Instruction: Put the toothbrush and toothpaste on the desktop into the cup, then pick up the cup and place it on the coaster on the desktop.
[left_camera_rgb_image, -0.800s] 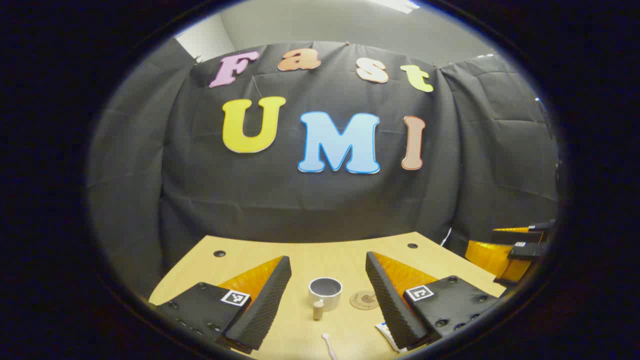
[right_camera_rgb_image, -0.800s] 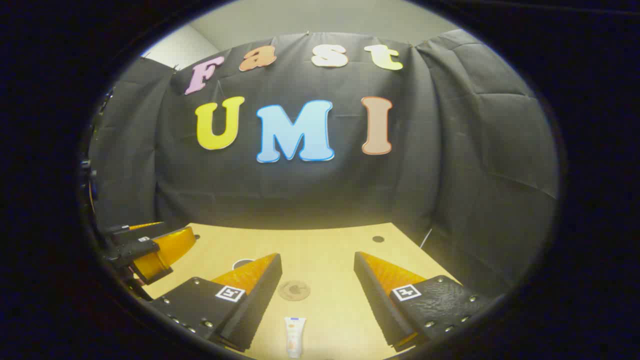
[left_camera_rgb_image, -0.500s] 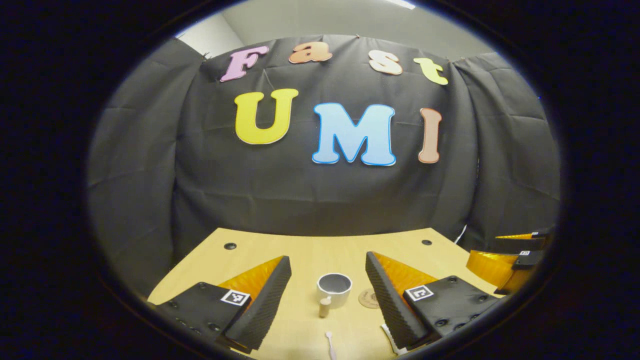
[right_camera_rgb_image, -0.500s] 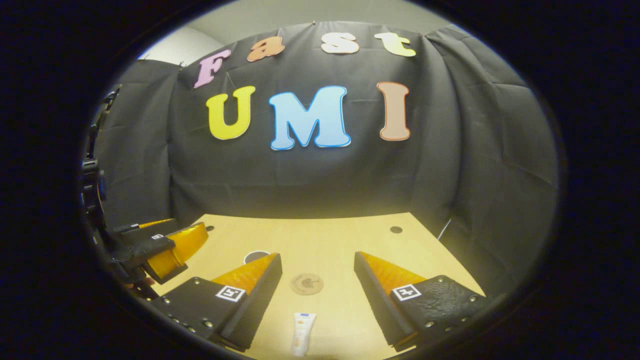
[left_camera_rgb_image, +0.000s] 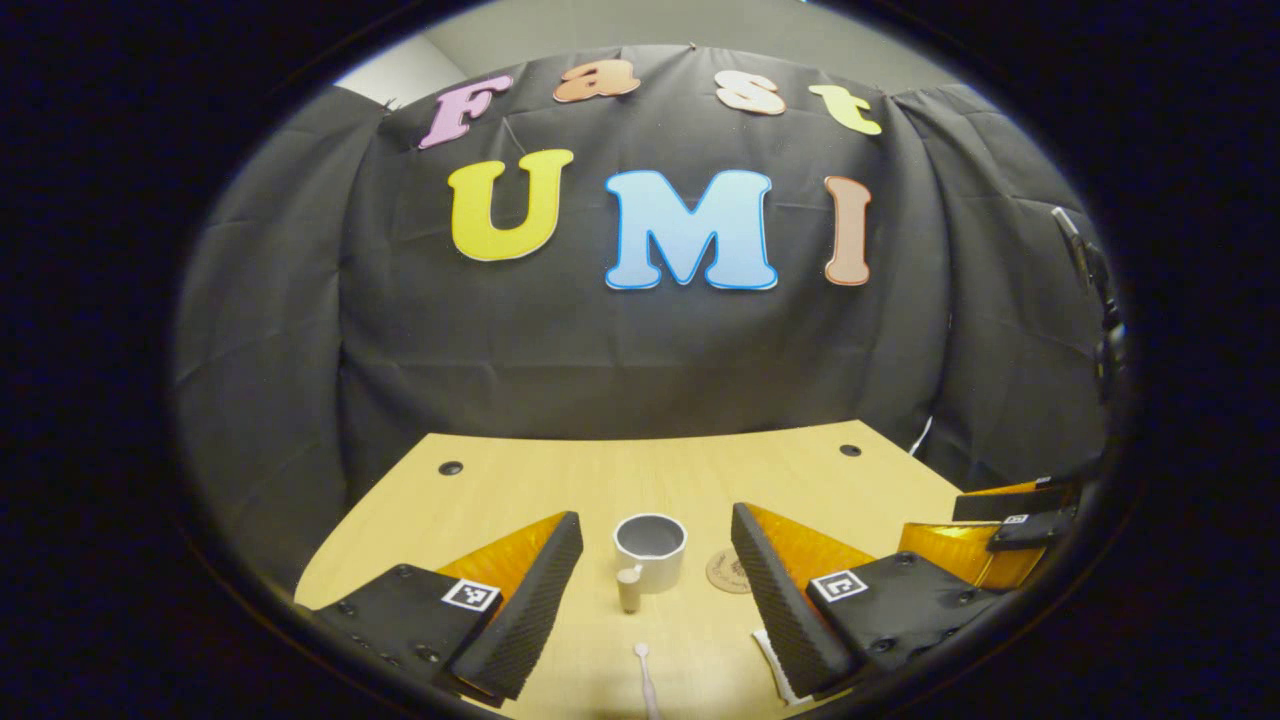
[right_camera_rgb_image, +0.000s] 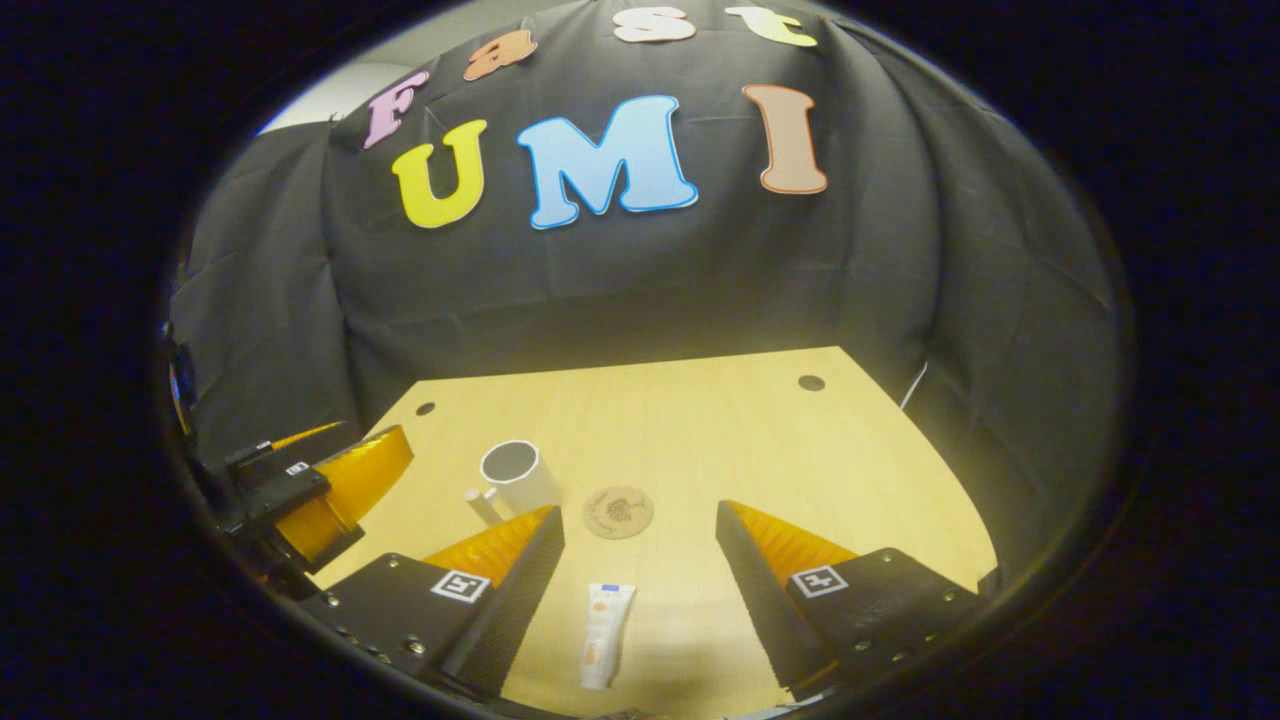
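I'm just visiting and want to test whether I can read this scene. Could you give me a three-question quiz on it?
1. True or false: the toothpaste is already inside the cup.
2. What lies flat on the desktop right beside the cup? A) a spoon B) a round coaster C) a sponge
3. Fill in: in the left gripper view, the toothbrush lies nearer the camera than the ____.

Key: 1 false, it lies on the desktop between the open fingers of the right gripper. 2 B. 3 cup.
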